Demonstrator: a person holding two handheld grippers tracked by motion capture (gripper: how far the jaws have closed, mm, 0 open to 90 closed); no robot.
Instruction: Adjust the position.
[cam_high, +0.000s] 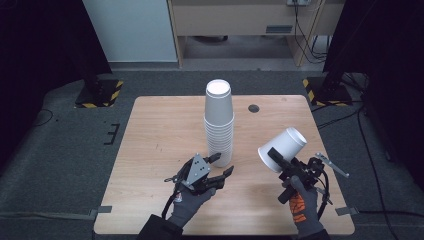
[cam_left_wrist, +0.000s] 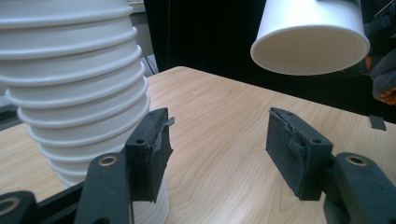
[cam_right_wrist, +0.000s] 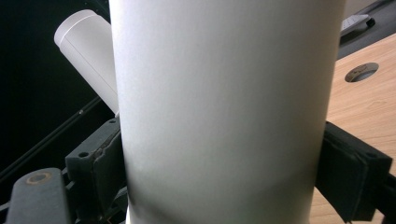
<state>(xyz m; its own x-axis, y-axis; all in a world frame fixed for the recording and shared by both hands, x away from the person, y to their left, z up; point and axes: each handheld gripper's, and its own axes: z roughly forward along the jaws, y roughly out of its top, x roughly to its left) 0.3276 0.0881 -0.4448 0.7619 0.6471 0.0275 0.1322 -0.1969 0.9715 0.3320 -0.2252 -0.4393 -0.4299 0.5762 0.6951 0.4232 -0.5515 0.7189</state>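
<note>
Gripped between the pads of the right claw (cam_high: 276, 159), a single white paper cup (cam_high: 283, 145) hangs tilted above the right part of the wooden desk (cam_high: 150, 150), its mouth toward the left claw (cam_high: 222, 165). That left claw stands partly open with nothing between its jaws, just beside the foot of the tall stack of white paper cups (cam_high: 219, 122) at the desk's middle.

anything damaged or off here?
Yes: the left gripper has frayed, torn pads, visible in its own view. Otherwise the cup stack stands upright, and the right gripper holds a single paper cup tilted above the table.
</note>
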